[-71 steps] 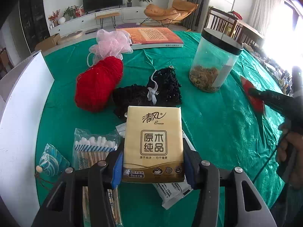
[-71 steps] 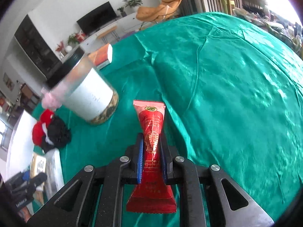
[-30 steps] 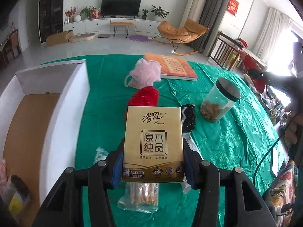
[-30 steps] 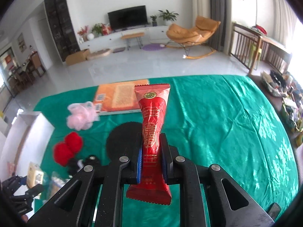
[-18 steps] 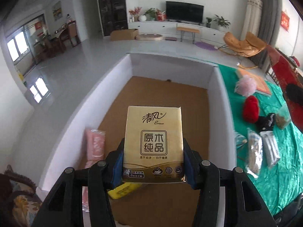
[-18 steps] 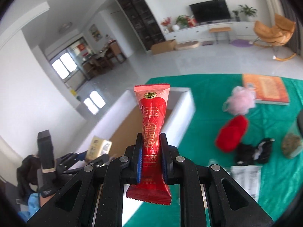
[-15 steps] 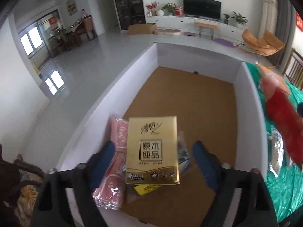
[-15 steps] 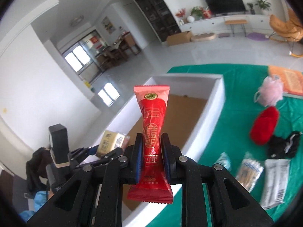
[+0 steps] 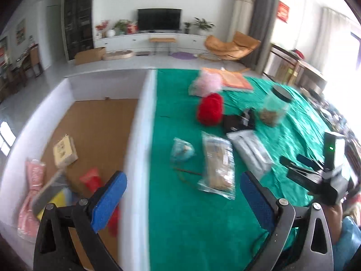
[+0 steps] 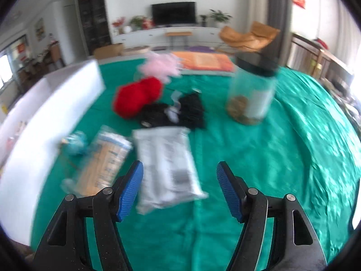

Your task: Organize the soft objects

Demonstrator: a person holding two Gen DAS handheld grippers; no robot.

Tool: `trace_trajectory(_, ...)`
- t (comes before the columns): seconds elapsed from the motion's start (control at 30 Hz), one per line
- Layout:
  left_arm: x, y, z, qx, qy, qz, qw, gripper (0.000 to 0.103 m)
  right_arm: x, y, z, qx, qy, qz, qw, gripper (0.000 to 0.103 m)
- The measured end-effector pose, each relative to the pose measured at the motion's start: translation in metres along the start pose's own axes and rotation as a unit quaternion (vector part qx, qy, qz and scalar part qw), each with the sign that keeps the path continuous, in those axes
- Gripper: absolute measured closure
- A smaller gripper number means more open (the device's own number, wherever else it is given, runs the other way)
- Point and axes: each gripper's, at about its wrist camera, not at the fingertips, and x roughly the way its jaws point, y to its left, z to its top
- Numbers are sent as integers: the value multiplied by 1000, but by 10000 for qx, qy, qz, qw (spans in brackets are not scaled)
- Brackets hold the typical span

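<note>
My left gripper [image 9: 182, 201] stands wide open and empty above the white box's right wall [image 9: 140, 135]. The gold tissue pack [image 9: 65, 150] and the red packet [image 9: 91, 179] lie on the box's brown floor. On the green cloth are a red yarn ball [image 9: 209, 109], a pink puff [image 9: 206, 83], a black fabric piece [image 10: 171, 113], a grey packet [image 10: 167, 167], a cotton swab bag [image 10: 103, 162] and a small blue pouch [image 10: 75, 144]. My right gripper [image 10: 180, 189] hangs over the grey packet's near end. Its jaws are opening, with nothing pressed between the pads.
A pink packet [image 9: 31, 194] and a yellow item [image 9: 52, 203] also lie in the box. A clear jar with a black lid [image 10: 252, 92] stands right of the black fabric. An orange book [image 10: 203, 62] lies at the far edge. Bare cloth [image 10: 282, 169] stretches to the right.
Both grippers let go over the box: the tissue pack and red packet now lie inside it. Both hands then swung right, back over the green table.
</note>
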Motion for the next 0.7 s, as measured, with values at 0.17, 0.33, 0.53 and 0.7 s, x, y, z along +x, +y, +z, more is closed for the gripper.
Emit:
trace_trajectory(0.17, 66, -75, -35, 631, 461, -271, 9966, 3, 15, -62, -25, 755, 193, -482, 9958, 32)
trace_trajectory(0.33, 109, -86, -61, 870, 697, 4, 9938, 3, 9, -76, -23, 1033, 139, -535, 9931, 27)
trace_trajectory(0.53, 120, -84, -56, 995, 555, -85, 9935, 0, 9, -77, -32, 873, 224, -597, 9941, 21)
trace_trajectory(0.7, 123, -87, -52, 1018, 521, -108, 9934, 0, 6, -71, -39, 848, 236, -591, 9944, 20)
